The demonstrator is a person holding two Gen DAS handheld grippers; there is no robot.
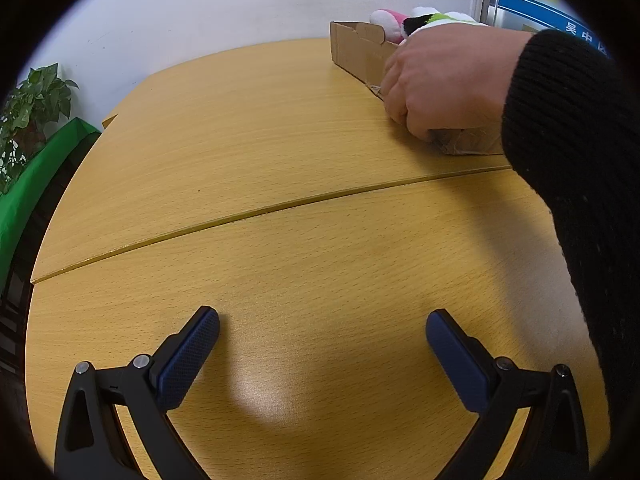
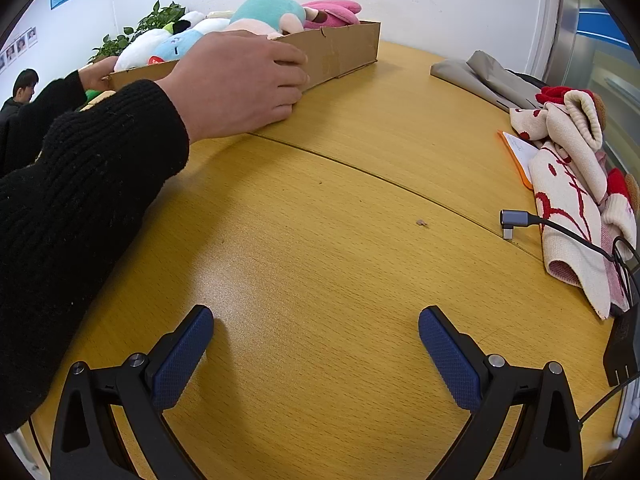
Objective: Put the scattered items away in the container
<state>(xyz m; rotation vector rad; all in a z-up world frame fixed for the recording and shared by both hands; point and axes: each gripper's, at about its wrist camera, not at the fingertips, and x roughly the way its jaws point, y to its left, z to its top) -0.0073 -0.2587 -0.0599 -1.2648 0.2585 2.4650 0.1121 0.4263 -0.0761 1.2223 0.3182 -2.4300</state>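
A shallow cardboard box (image 2: 340,54) stands at the far side of the wooden table (image 2: 320,220), filled with plush toys: a teal one (image 2: 268,8), a pink one (image 2: 332,12), and white ones (image 2: 140,48). Bare hands in black sleeves (image 2: 240,80) grip the box at both ends. In the left wrist view the box (image 1: 360,48) is far right, a hand (image 1: 440,76) on it, pink and white plush (image 1: 394,22) showing above. My left gripper (image 1: 322,340) is open and empty above bare table. My right gripper (image 2: 316,336) is open and empty above bare table.
On the right edge lie a red-and-cream knitted cloth (image 2: 568,184), a grey folded bag (image 2: 484,76), an orange notebook (image 2: 520,156) and a grey USB cable (image 2: 520,220). A potted plant (image 1: 32,108) and green cloth (image 1: 40,172) are at the left. A seam (image 1: 260,212) crosses the table.
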